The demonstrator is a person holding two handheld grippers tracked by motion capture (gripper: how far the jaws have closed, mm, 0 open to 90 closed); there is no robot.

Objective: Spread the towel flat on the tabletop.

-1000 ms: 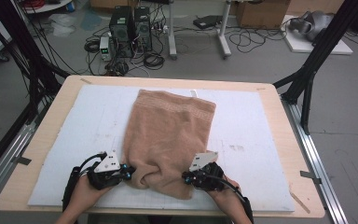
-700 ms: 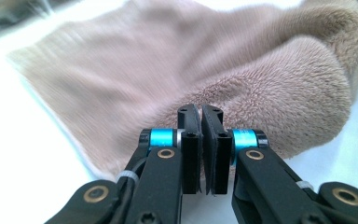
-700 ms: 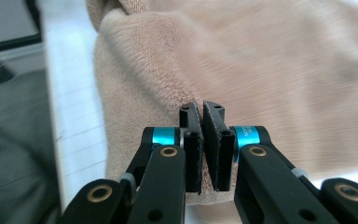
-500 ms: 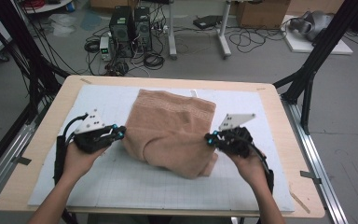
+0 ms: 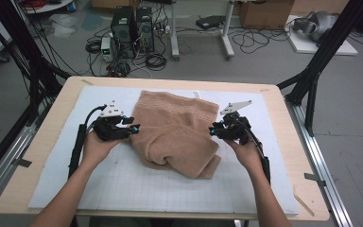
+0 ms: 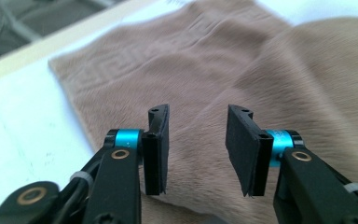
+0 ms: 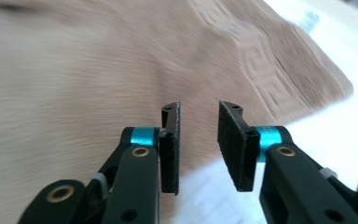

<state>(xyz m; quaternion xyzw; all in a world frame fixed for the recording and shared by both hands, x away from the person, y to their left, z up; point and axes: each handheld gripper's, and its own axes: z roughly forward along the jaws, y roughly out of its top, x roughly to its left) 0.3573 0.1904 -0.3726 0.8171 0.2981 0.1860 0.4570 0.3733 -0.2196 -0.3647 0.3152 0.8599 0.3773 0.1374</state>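
A tan towel (image 5: pixel 177 132) lies folded over on itself on the white gridded mat (image 5: pixel 123 189), its doubled near edge bunched up. My left gripper (image 5: pixel 134 128) hovers at the towel's left edge and my right gripper (image 5: pixel 211 130) at its right edge, both pointing inward. In the left gripper view the jaws (image 6: pixel 198 144) stand apart above the towel (image 6: pixel 261 60) with nothing between the pads. The right gripper view shows the same: the gripper (image 7: pixel 199 144) is parted over the towel's edge (image 7: pixel 98 70). Both pairs of jaws have just been opening.
The mat covers most of a wooden table (image 5: pixel 42 137). Bare mat lies in front of the towel and to both sides. Black frame posts (image 5: pixel 312 80) stand at the table's far corners. Computers (image 5: pixel 132 23) and cables sit on the floor beyond.
Both hands rose from the table's near edge and carried the towel's near end forward, folding it over. Both pairs of jaws then opened and let the towel go.
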